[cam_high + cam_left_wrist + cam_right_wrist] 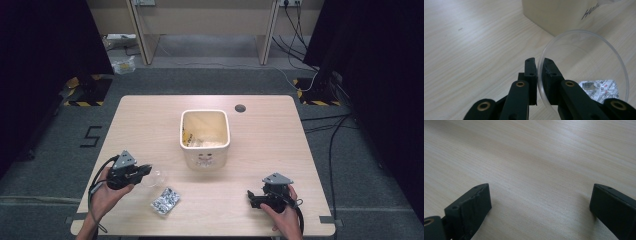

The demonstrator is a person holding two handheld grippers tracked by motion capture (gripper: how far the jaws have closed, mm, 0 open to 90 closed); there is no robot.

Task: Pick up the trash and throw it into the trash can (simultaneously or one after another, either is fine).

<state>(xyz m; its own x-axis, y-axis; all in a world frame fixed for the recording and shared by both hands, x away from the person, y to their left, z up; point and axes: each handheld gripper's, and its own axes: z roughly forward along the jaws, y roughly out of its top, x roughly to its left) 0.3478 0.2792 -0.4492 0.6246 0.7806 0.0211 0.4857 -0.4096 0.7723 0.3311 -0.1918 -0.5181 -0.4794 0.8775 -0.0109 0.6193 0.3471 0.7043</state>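
My left gripper [146, 170] is shut on the rim of a clear plastic cup [154, 177], held just above the table at the front left. In the left gripper view the jaws pinch the cup's thin wall [584, 62] between them, with the round mouth standing to the right of the left gripper [539, 62]. A small silver printed packet [166, 199] lies on the table just beyond the cup [600, 88]. My right gripper [250, 196] rests low at the front right, open, with bare wood between its jaws [540, 195].
A cream plastic bin [205, 136] with wrappers inside stands at the table's middle; its wall with dark lettering [554, 15] is close ahead of the left gripper. A round cable hole [240, 108] sits at the back. The table's front edge [200, 234] runs near both hands.
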